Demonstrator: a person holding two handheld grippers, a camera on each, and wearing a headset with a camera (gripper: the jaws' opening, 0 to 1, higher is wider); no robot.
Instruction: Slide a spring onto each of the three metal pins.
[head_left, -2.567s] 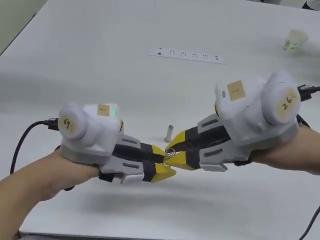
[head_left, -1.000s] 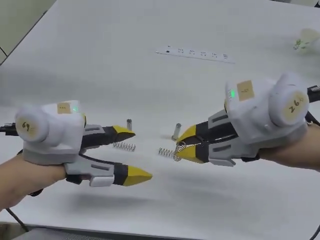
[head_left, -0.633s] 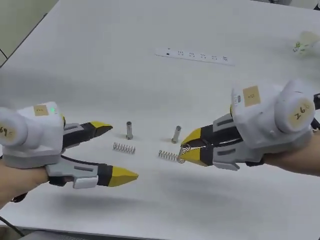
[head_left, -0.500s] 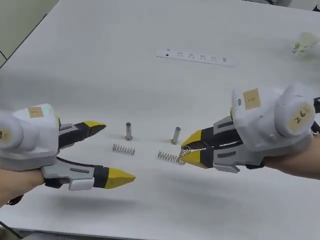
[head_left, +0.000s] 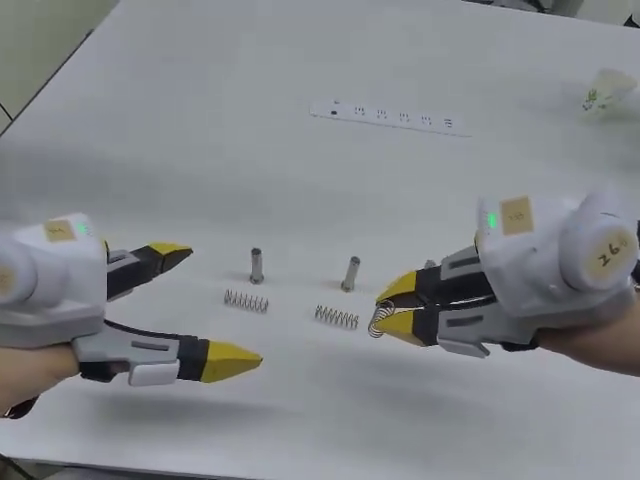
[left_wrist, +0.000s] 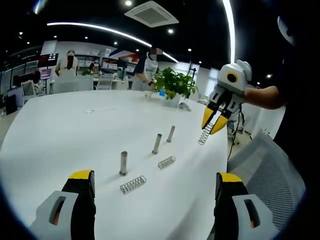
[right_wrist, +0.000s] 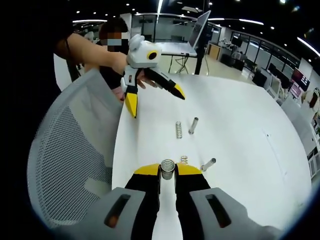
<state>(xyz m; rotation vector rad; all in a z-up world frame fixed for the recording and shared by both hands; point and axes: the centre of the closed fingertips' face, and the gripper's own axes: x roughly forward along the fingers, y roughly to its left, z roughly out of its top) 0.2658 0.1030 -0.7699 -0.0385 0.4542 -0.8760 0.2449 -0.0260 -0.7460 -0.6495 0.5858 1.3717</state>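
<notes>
On the white table, the left gripper was held with fingers spread wide; the fingers of the right gripper were clamped on a spring. Two more springs were left lying just near of two upright pins.

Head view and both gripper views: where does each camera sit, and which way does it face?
Head view: on the person's head, looking forward and down at the white table; left tongs, right tongs, left hand and right hand show.
Left gripper view: on the left tongs, looking between its spread jaws across the table at the right tongs.
Right gripper view: on the right tongs, facing the left tongs over the coiled steel spring it grips.
Shared: both gripper views show grey metal pins and loose springs.
</notes>
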